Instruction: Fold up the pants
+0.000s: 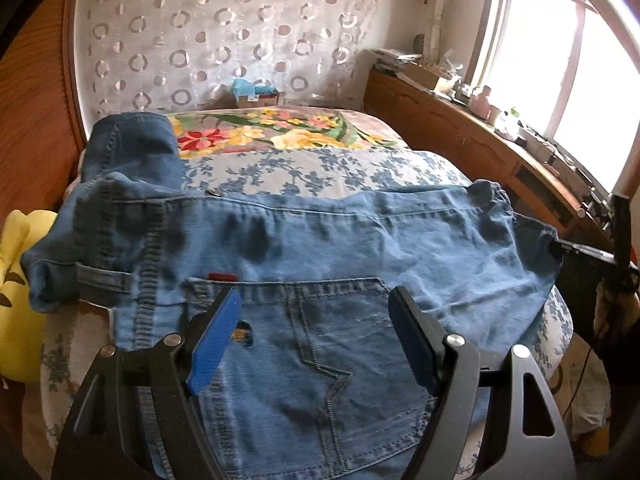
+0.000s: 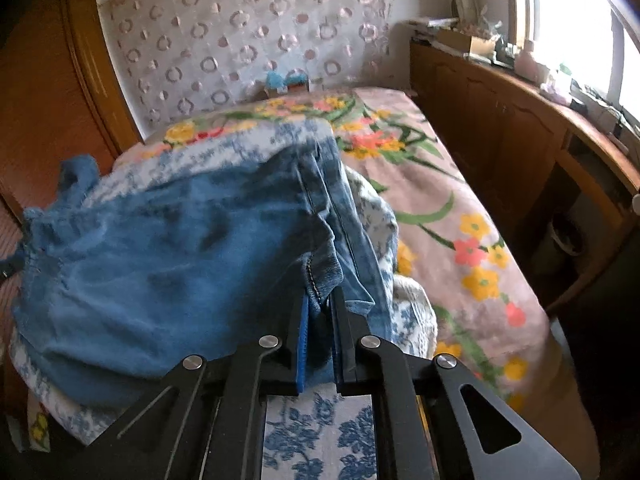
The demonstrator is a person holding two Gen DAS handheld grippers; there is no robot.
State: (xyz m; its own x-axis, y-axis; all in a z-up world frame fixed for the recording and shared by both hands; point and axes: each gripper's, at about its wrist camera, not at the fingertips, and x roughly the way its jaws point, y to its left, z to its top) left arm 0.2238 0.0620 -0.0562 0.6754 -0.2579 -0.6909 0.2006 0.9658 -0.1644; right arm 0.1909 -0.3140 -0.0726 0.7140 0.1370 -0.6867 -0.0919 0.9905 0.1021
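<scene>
1. Jaws of the left gripper (image 1: pixel 314 336) stood wide, empty, over the back pocket of the faded blue denim pants (image 1: pixel 280 240); the right gripper (image 2: pixel 320 312) was clamped on a seamed edge.
2. Pants lay crosswise on the blue-flowered white quilt (image 1: pixel 320 168).
3. Beyond, a cardboard box (image 1: pixel 258 98) held teal cloth.

place: home bedroom | signs: bed (image 1: pixel 320 168) with floral covers, curtain (image 1: pixel 224 28), window (image 1: pixel 560 60)

Blue denim pants (image 1: pixel 304 240) are seen on a blue-and-white floral cover (image 1: pixel 320 172); a blanket (image 2: pixel 460 216) with yellow, seemingly coral, flowers lies beyond.
</scene>
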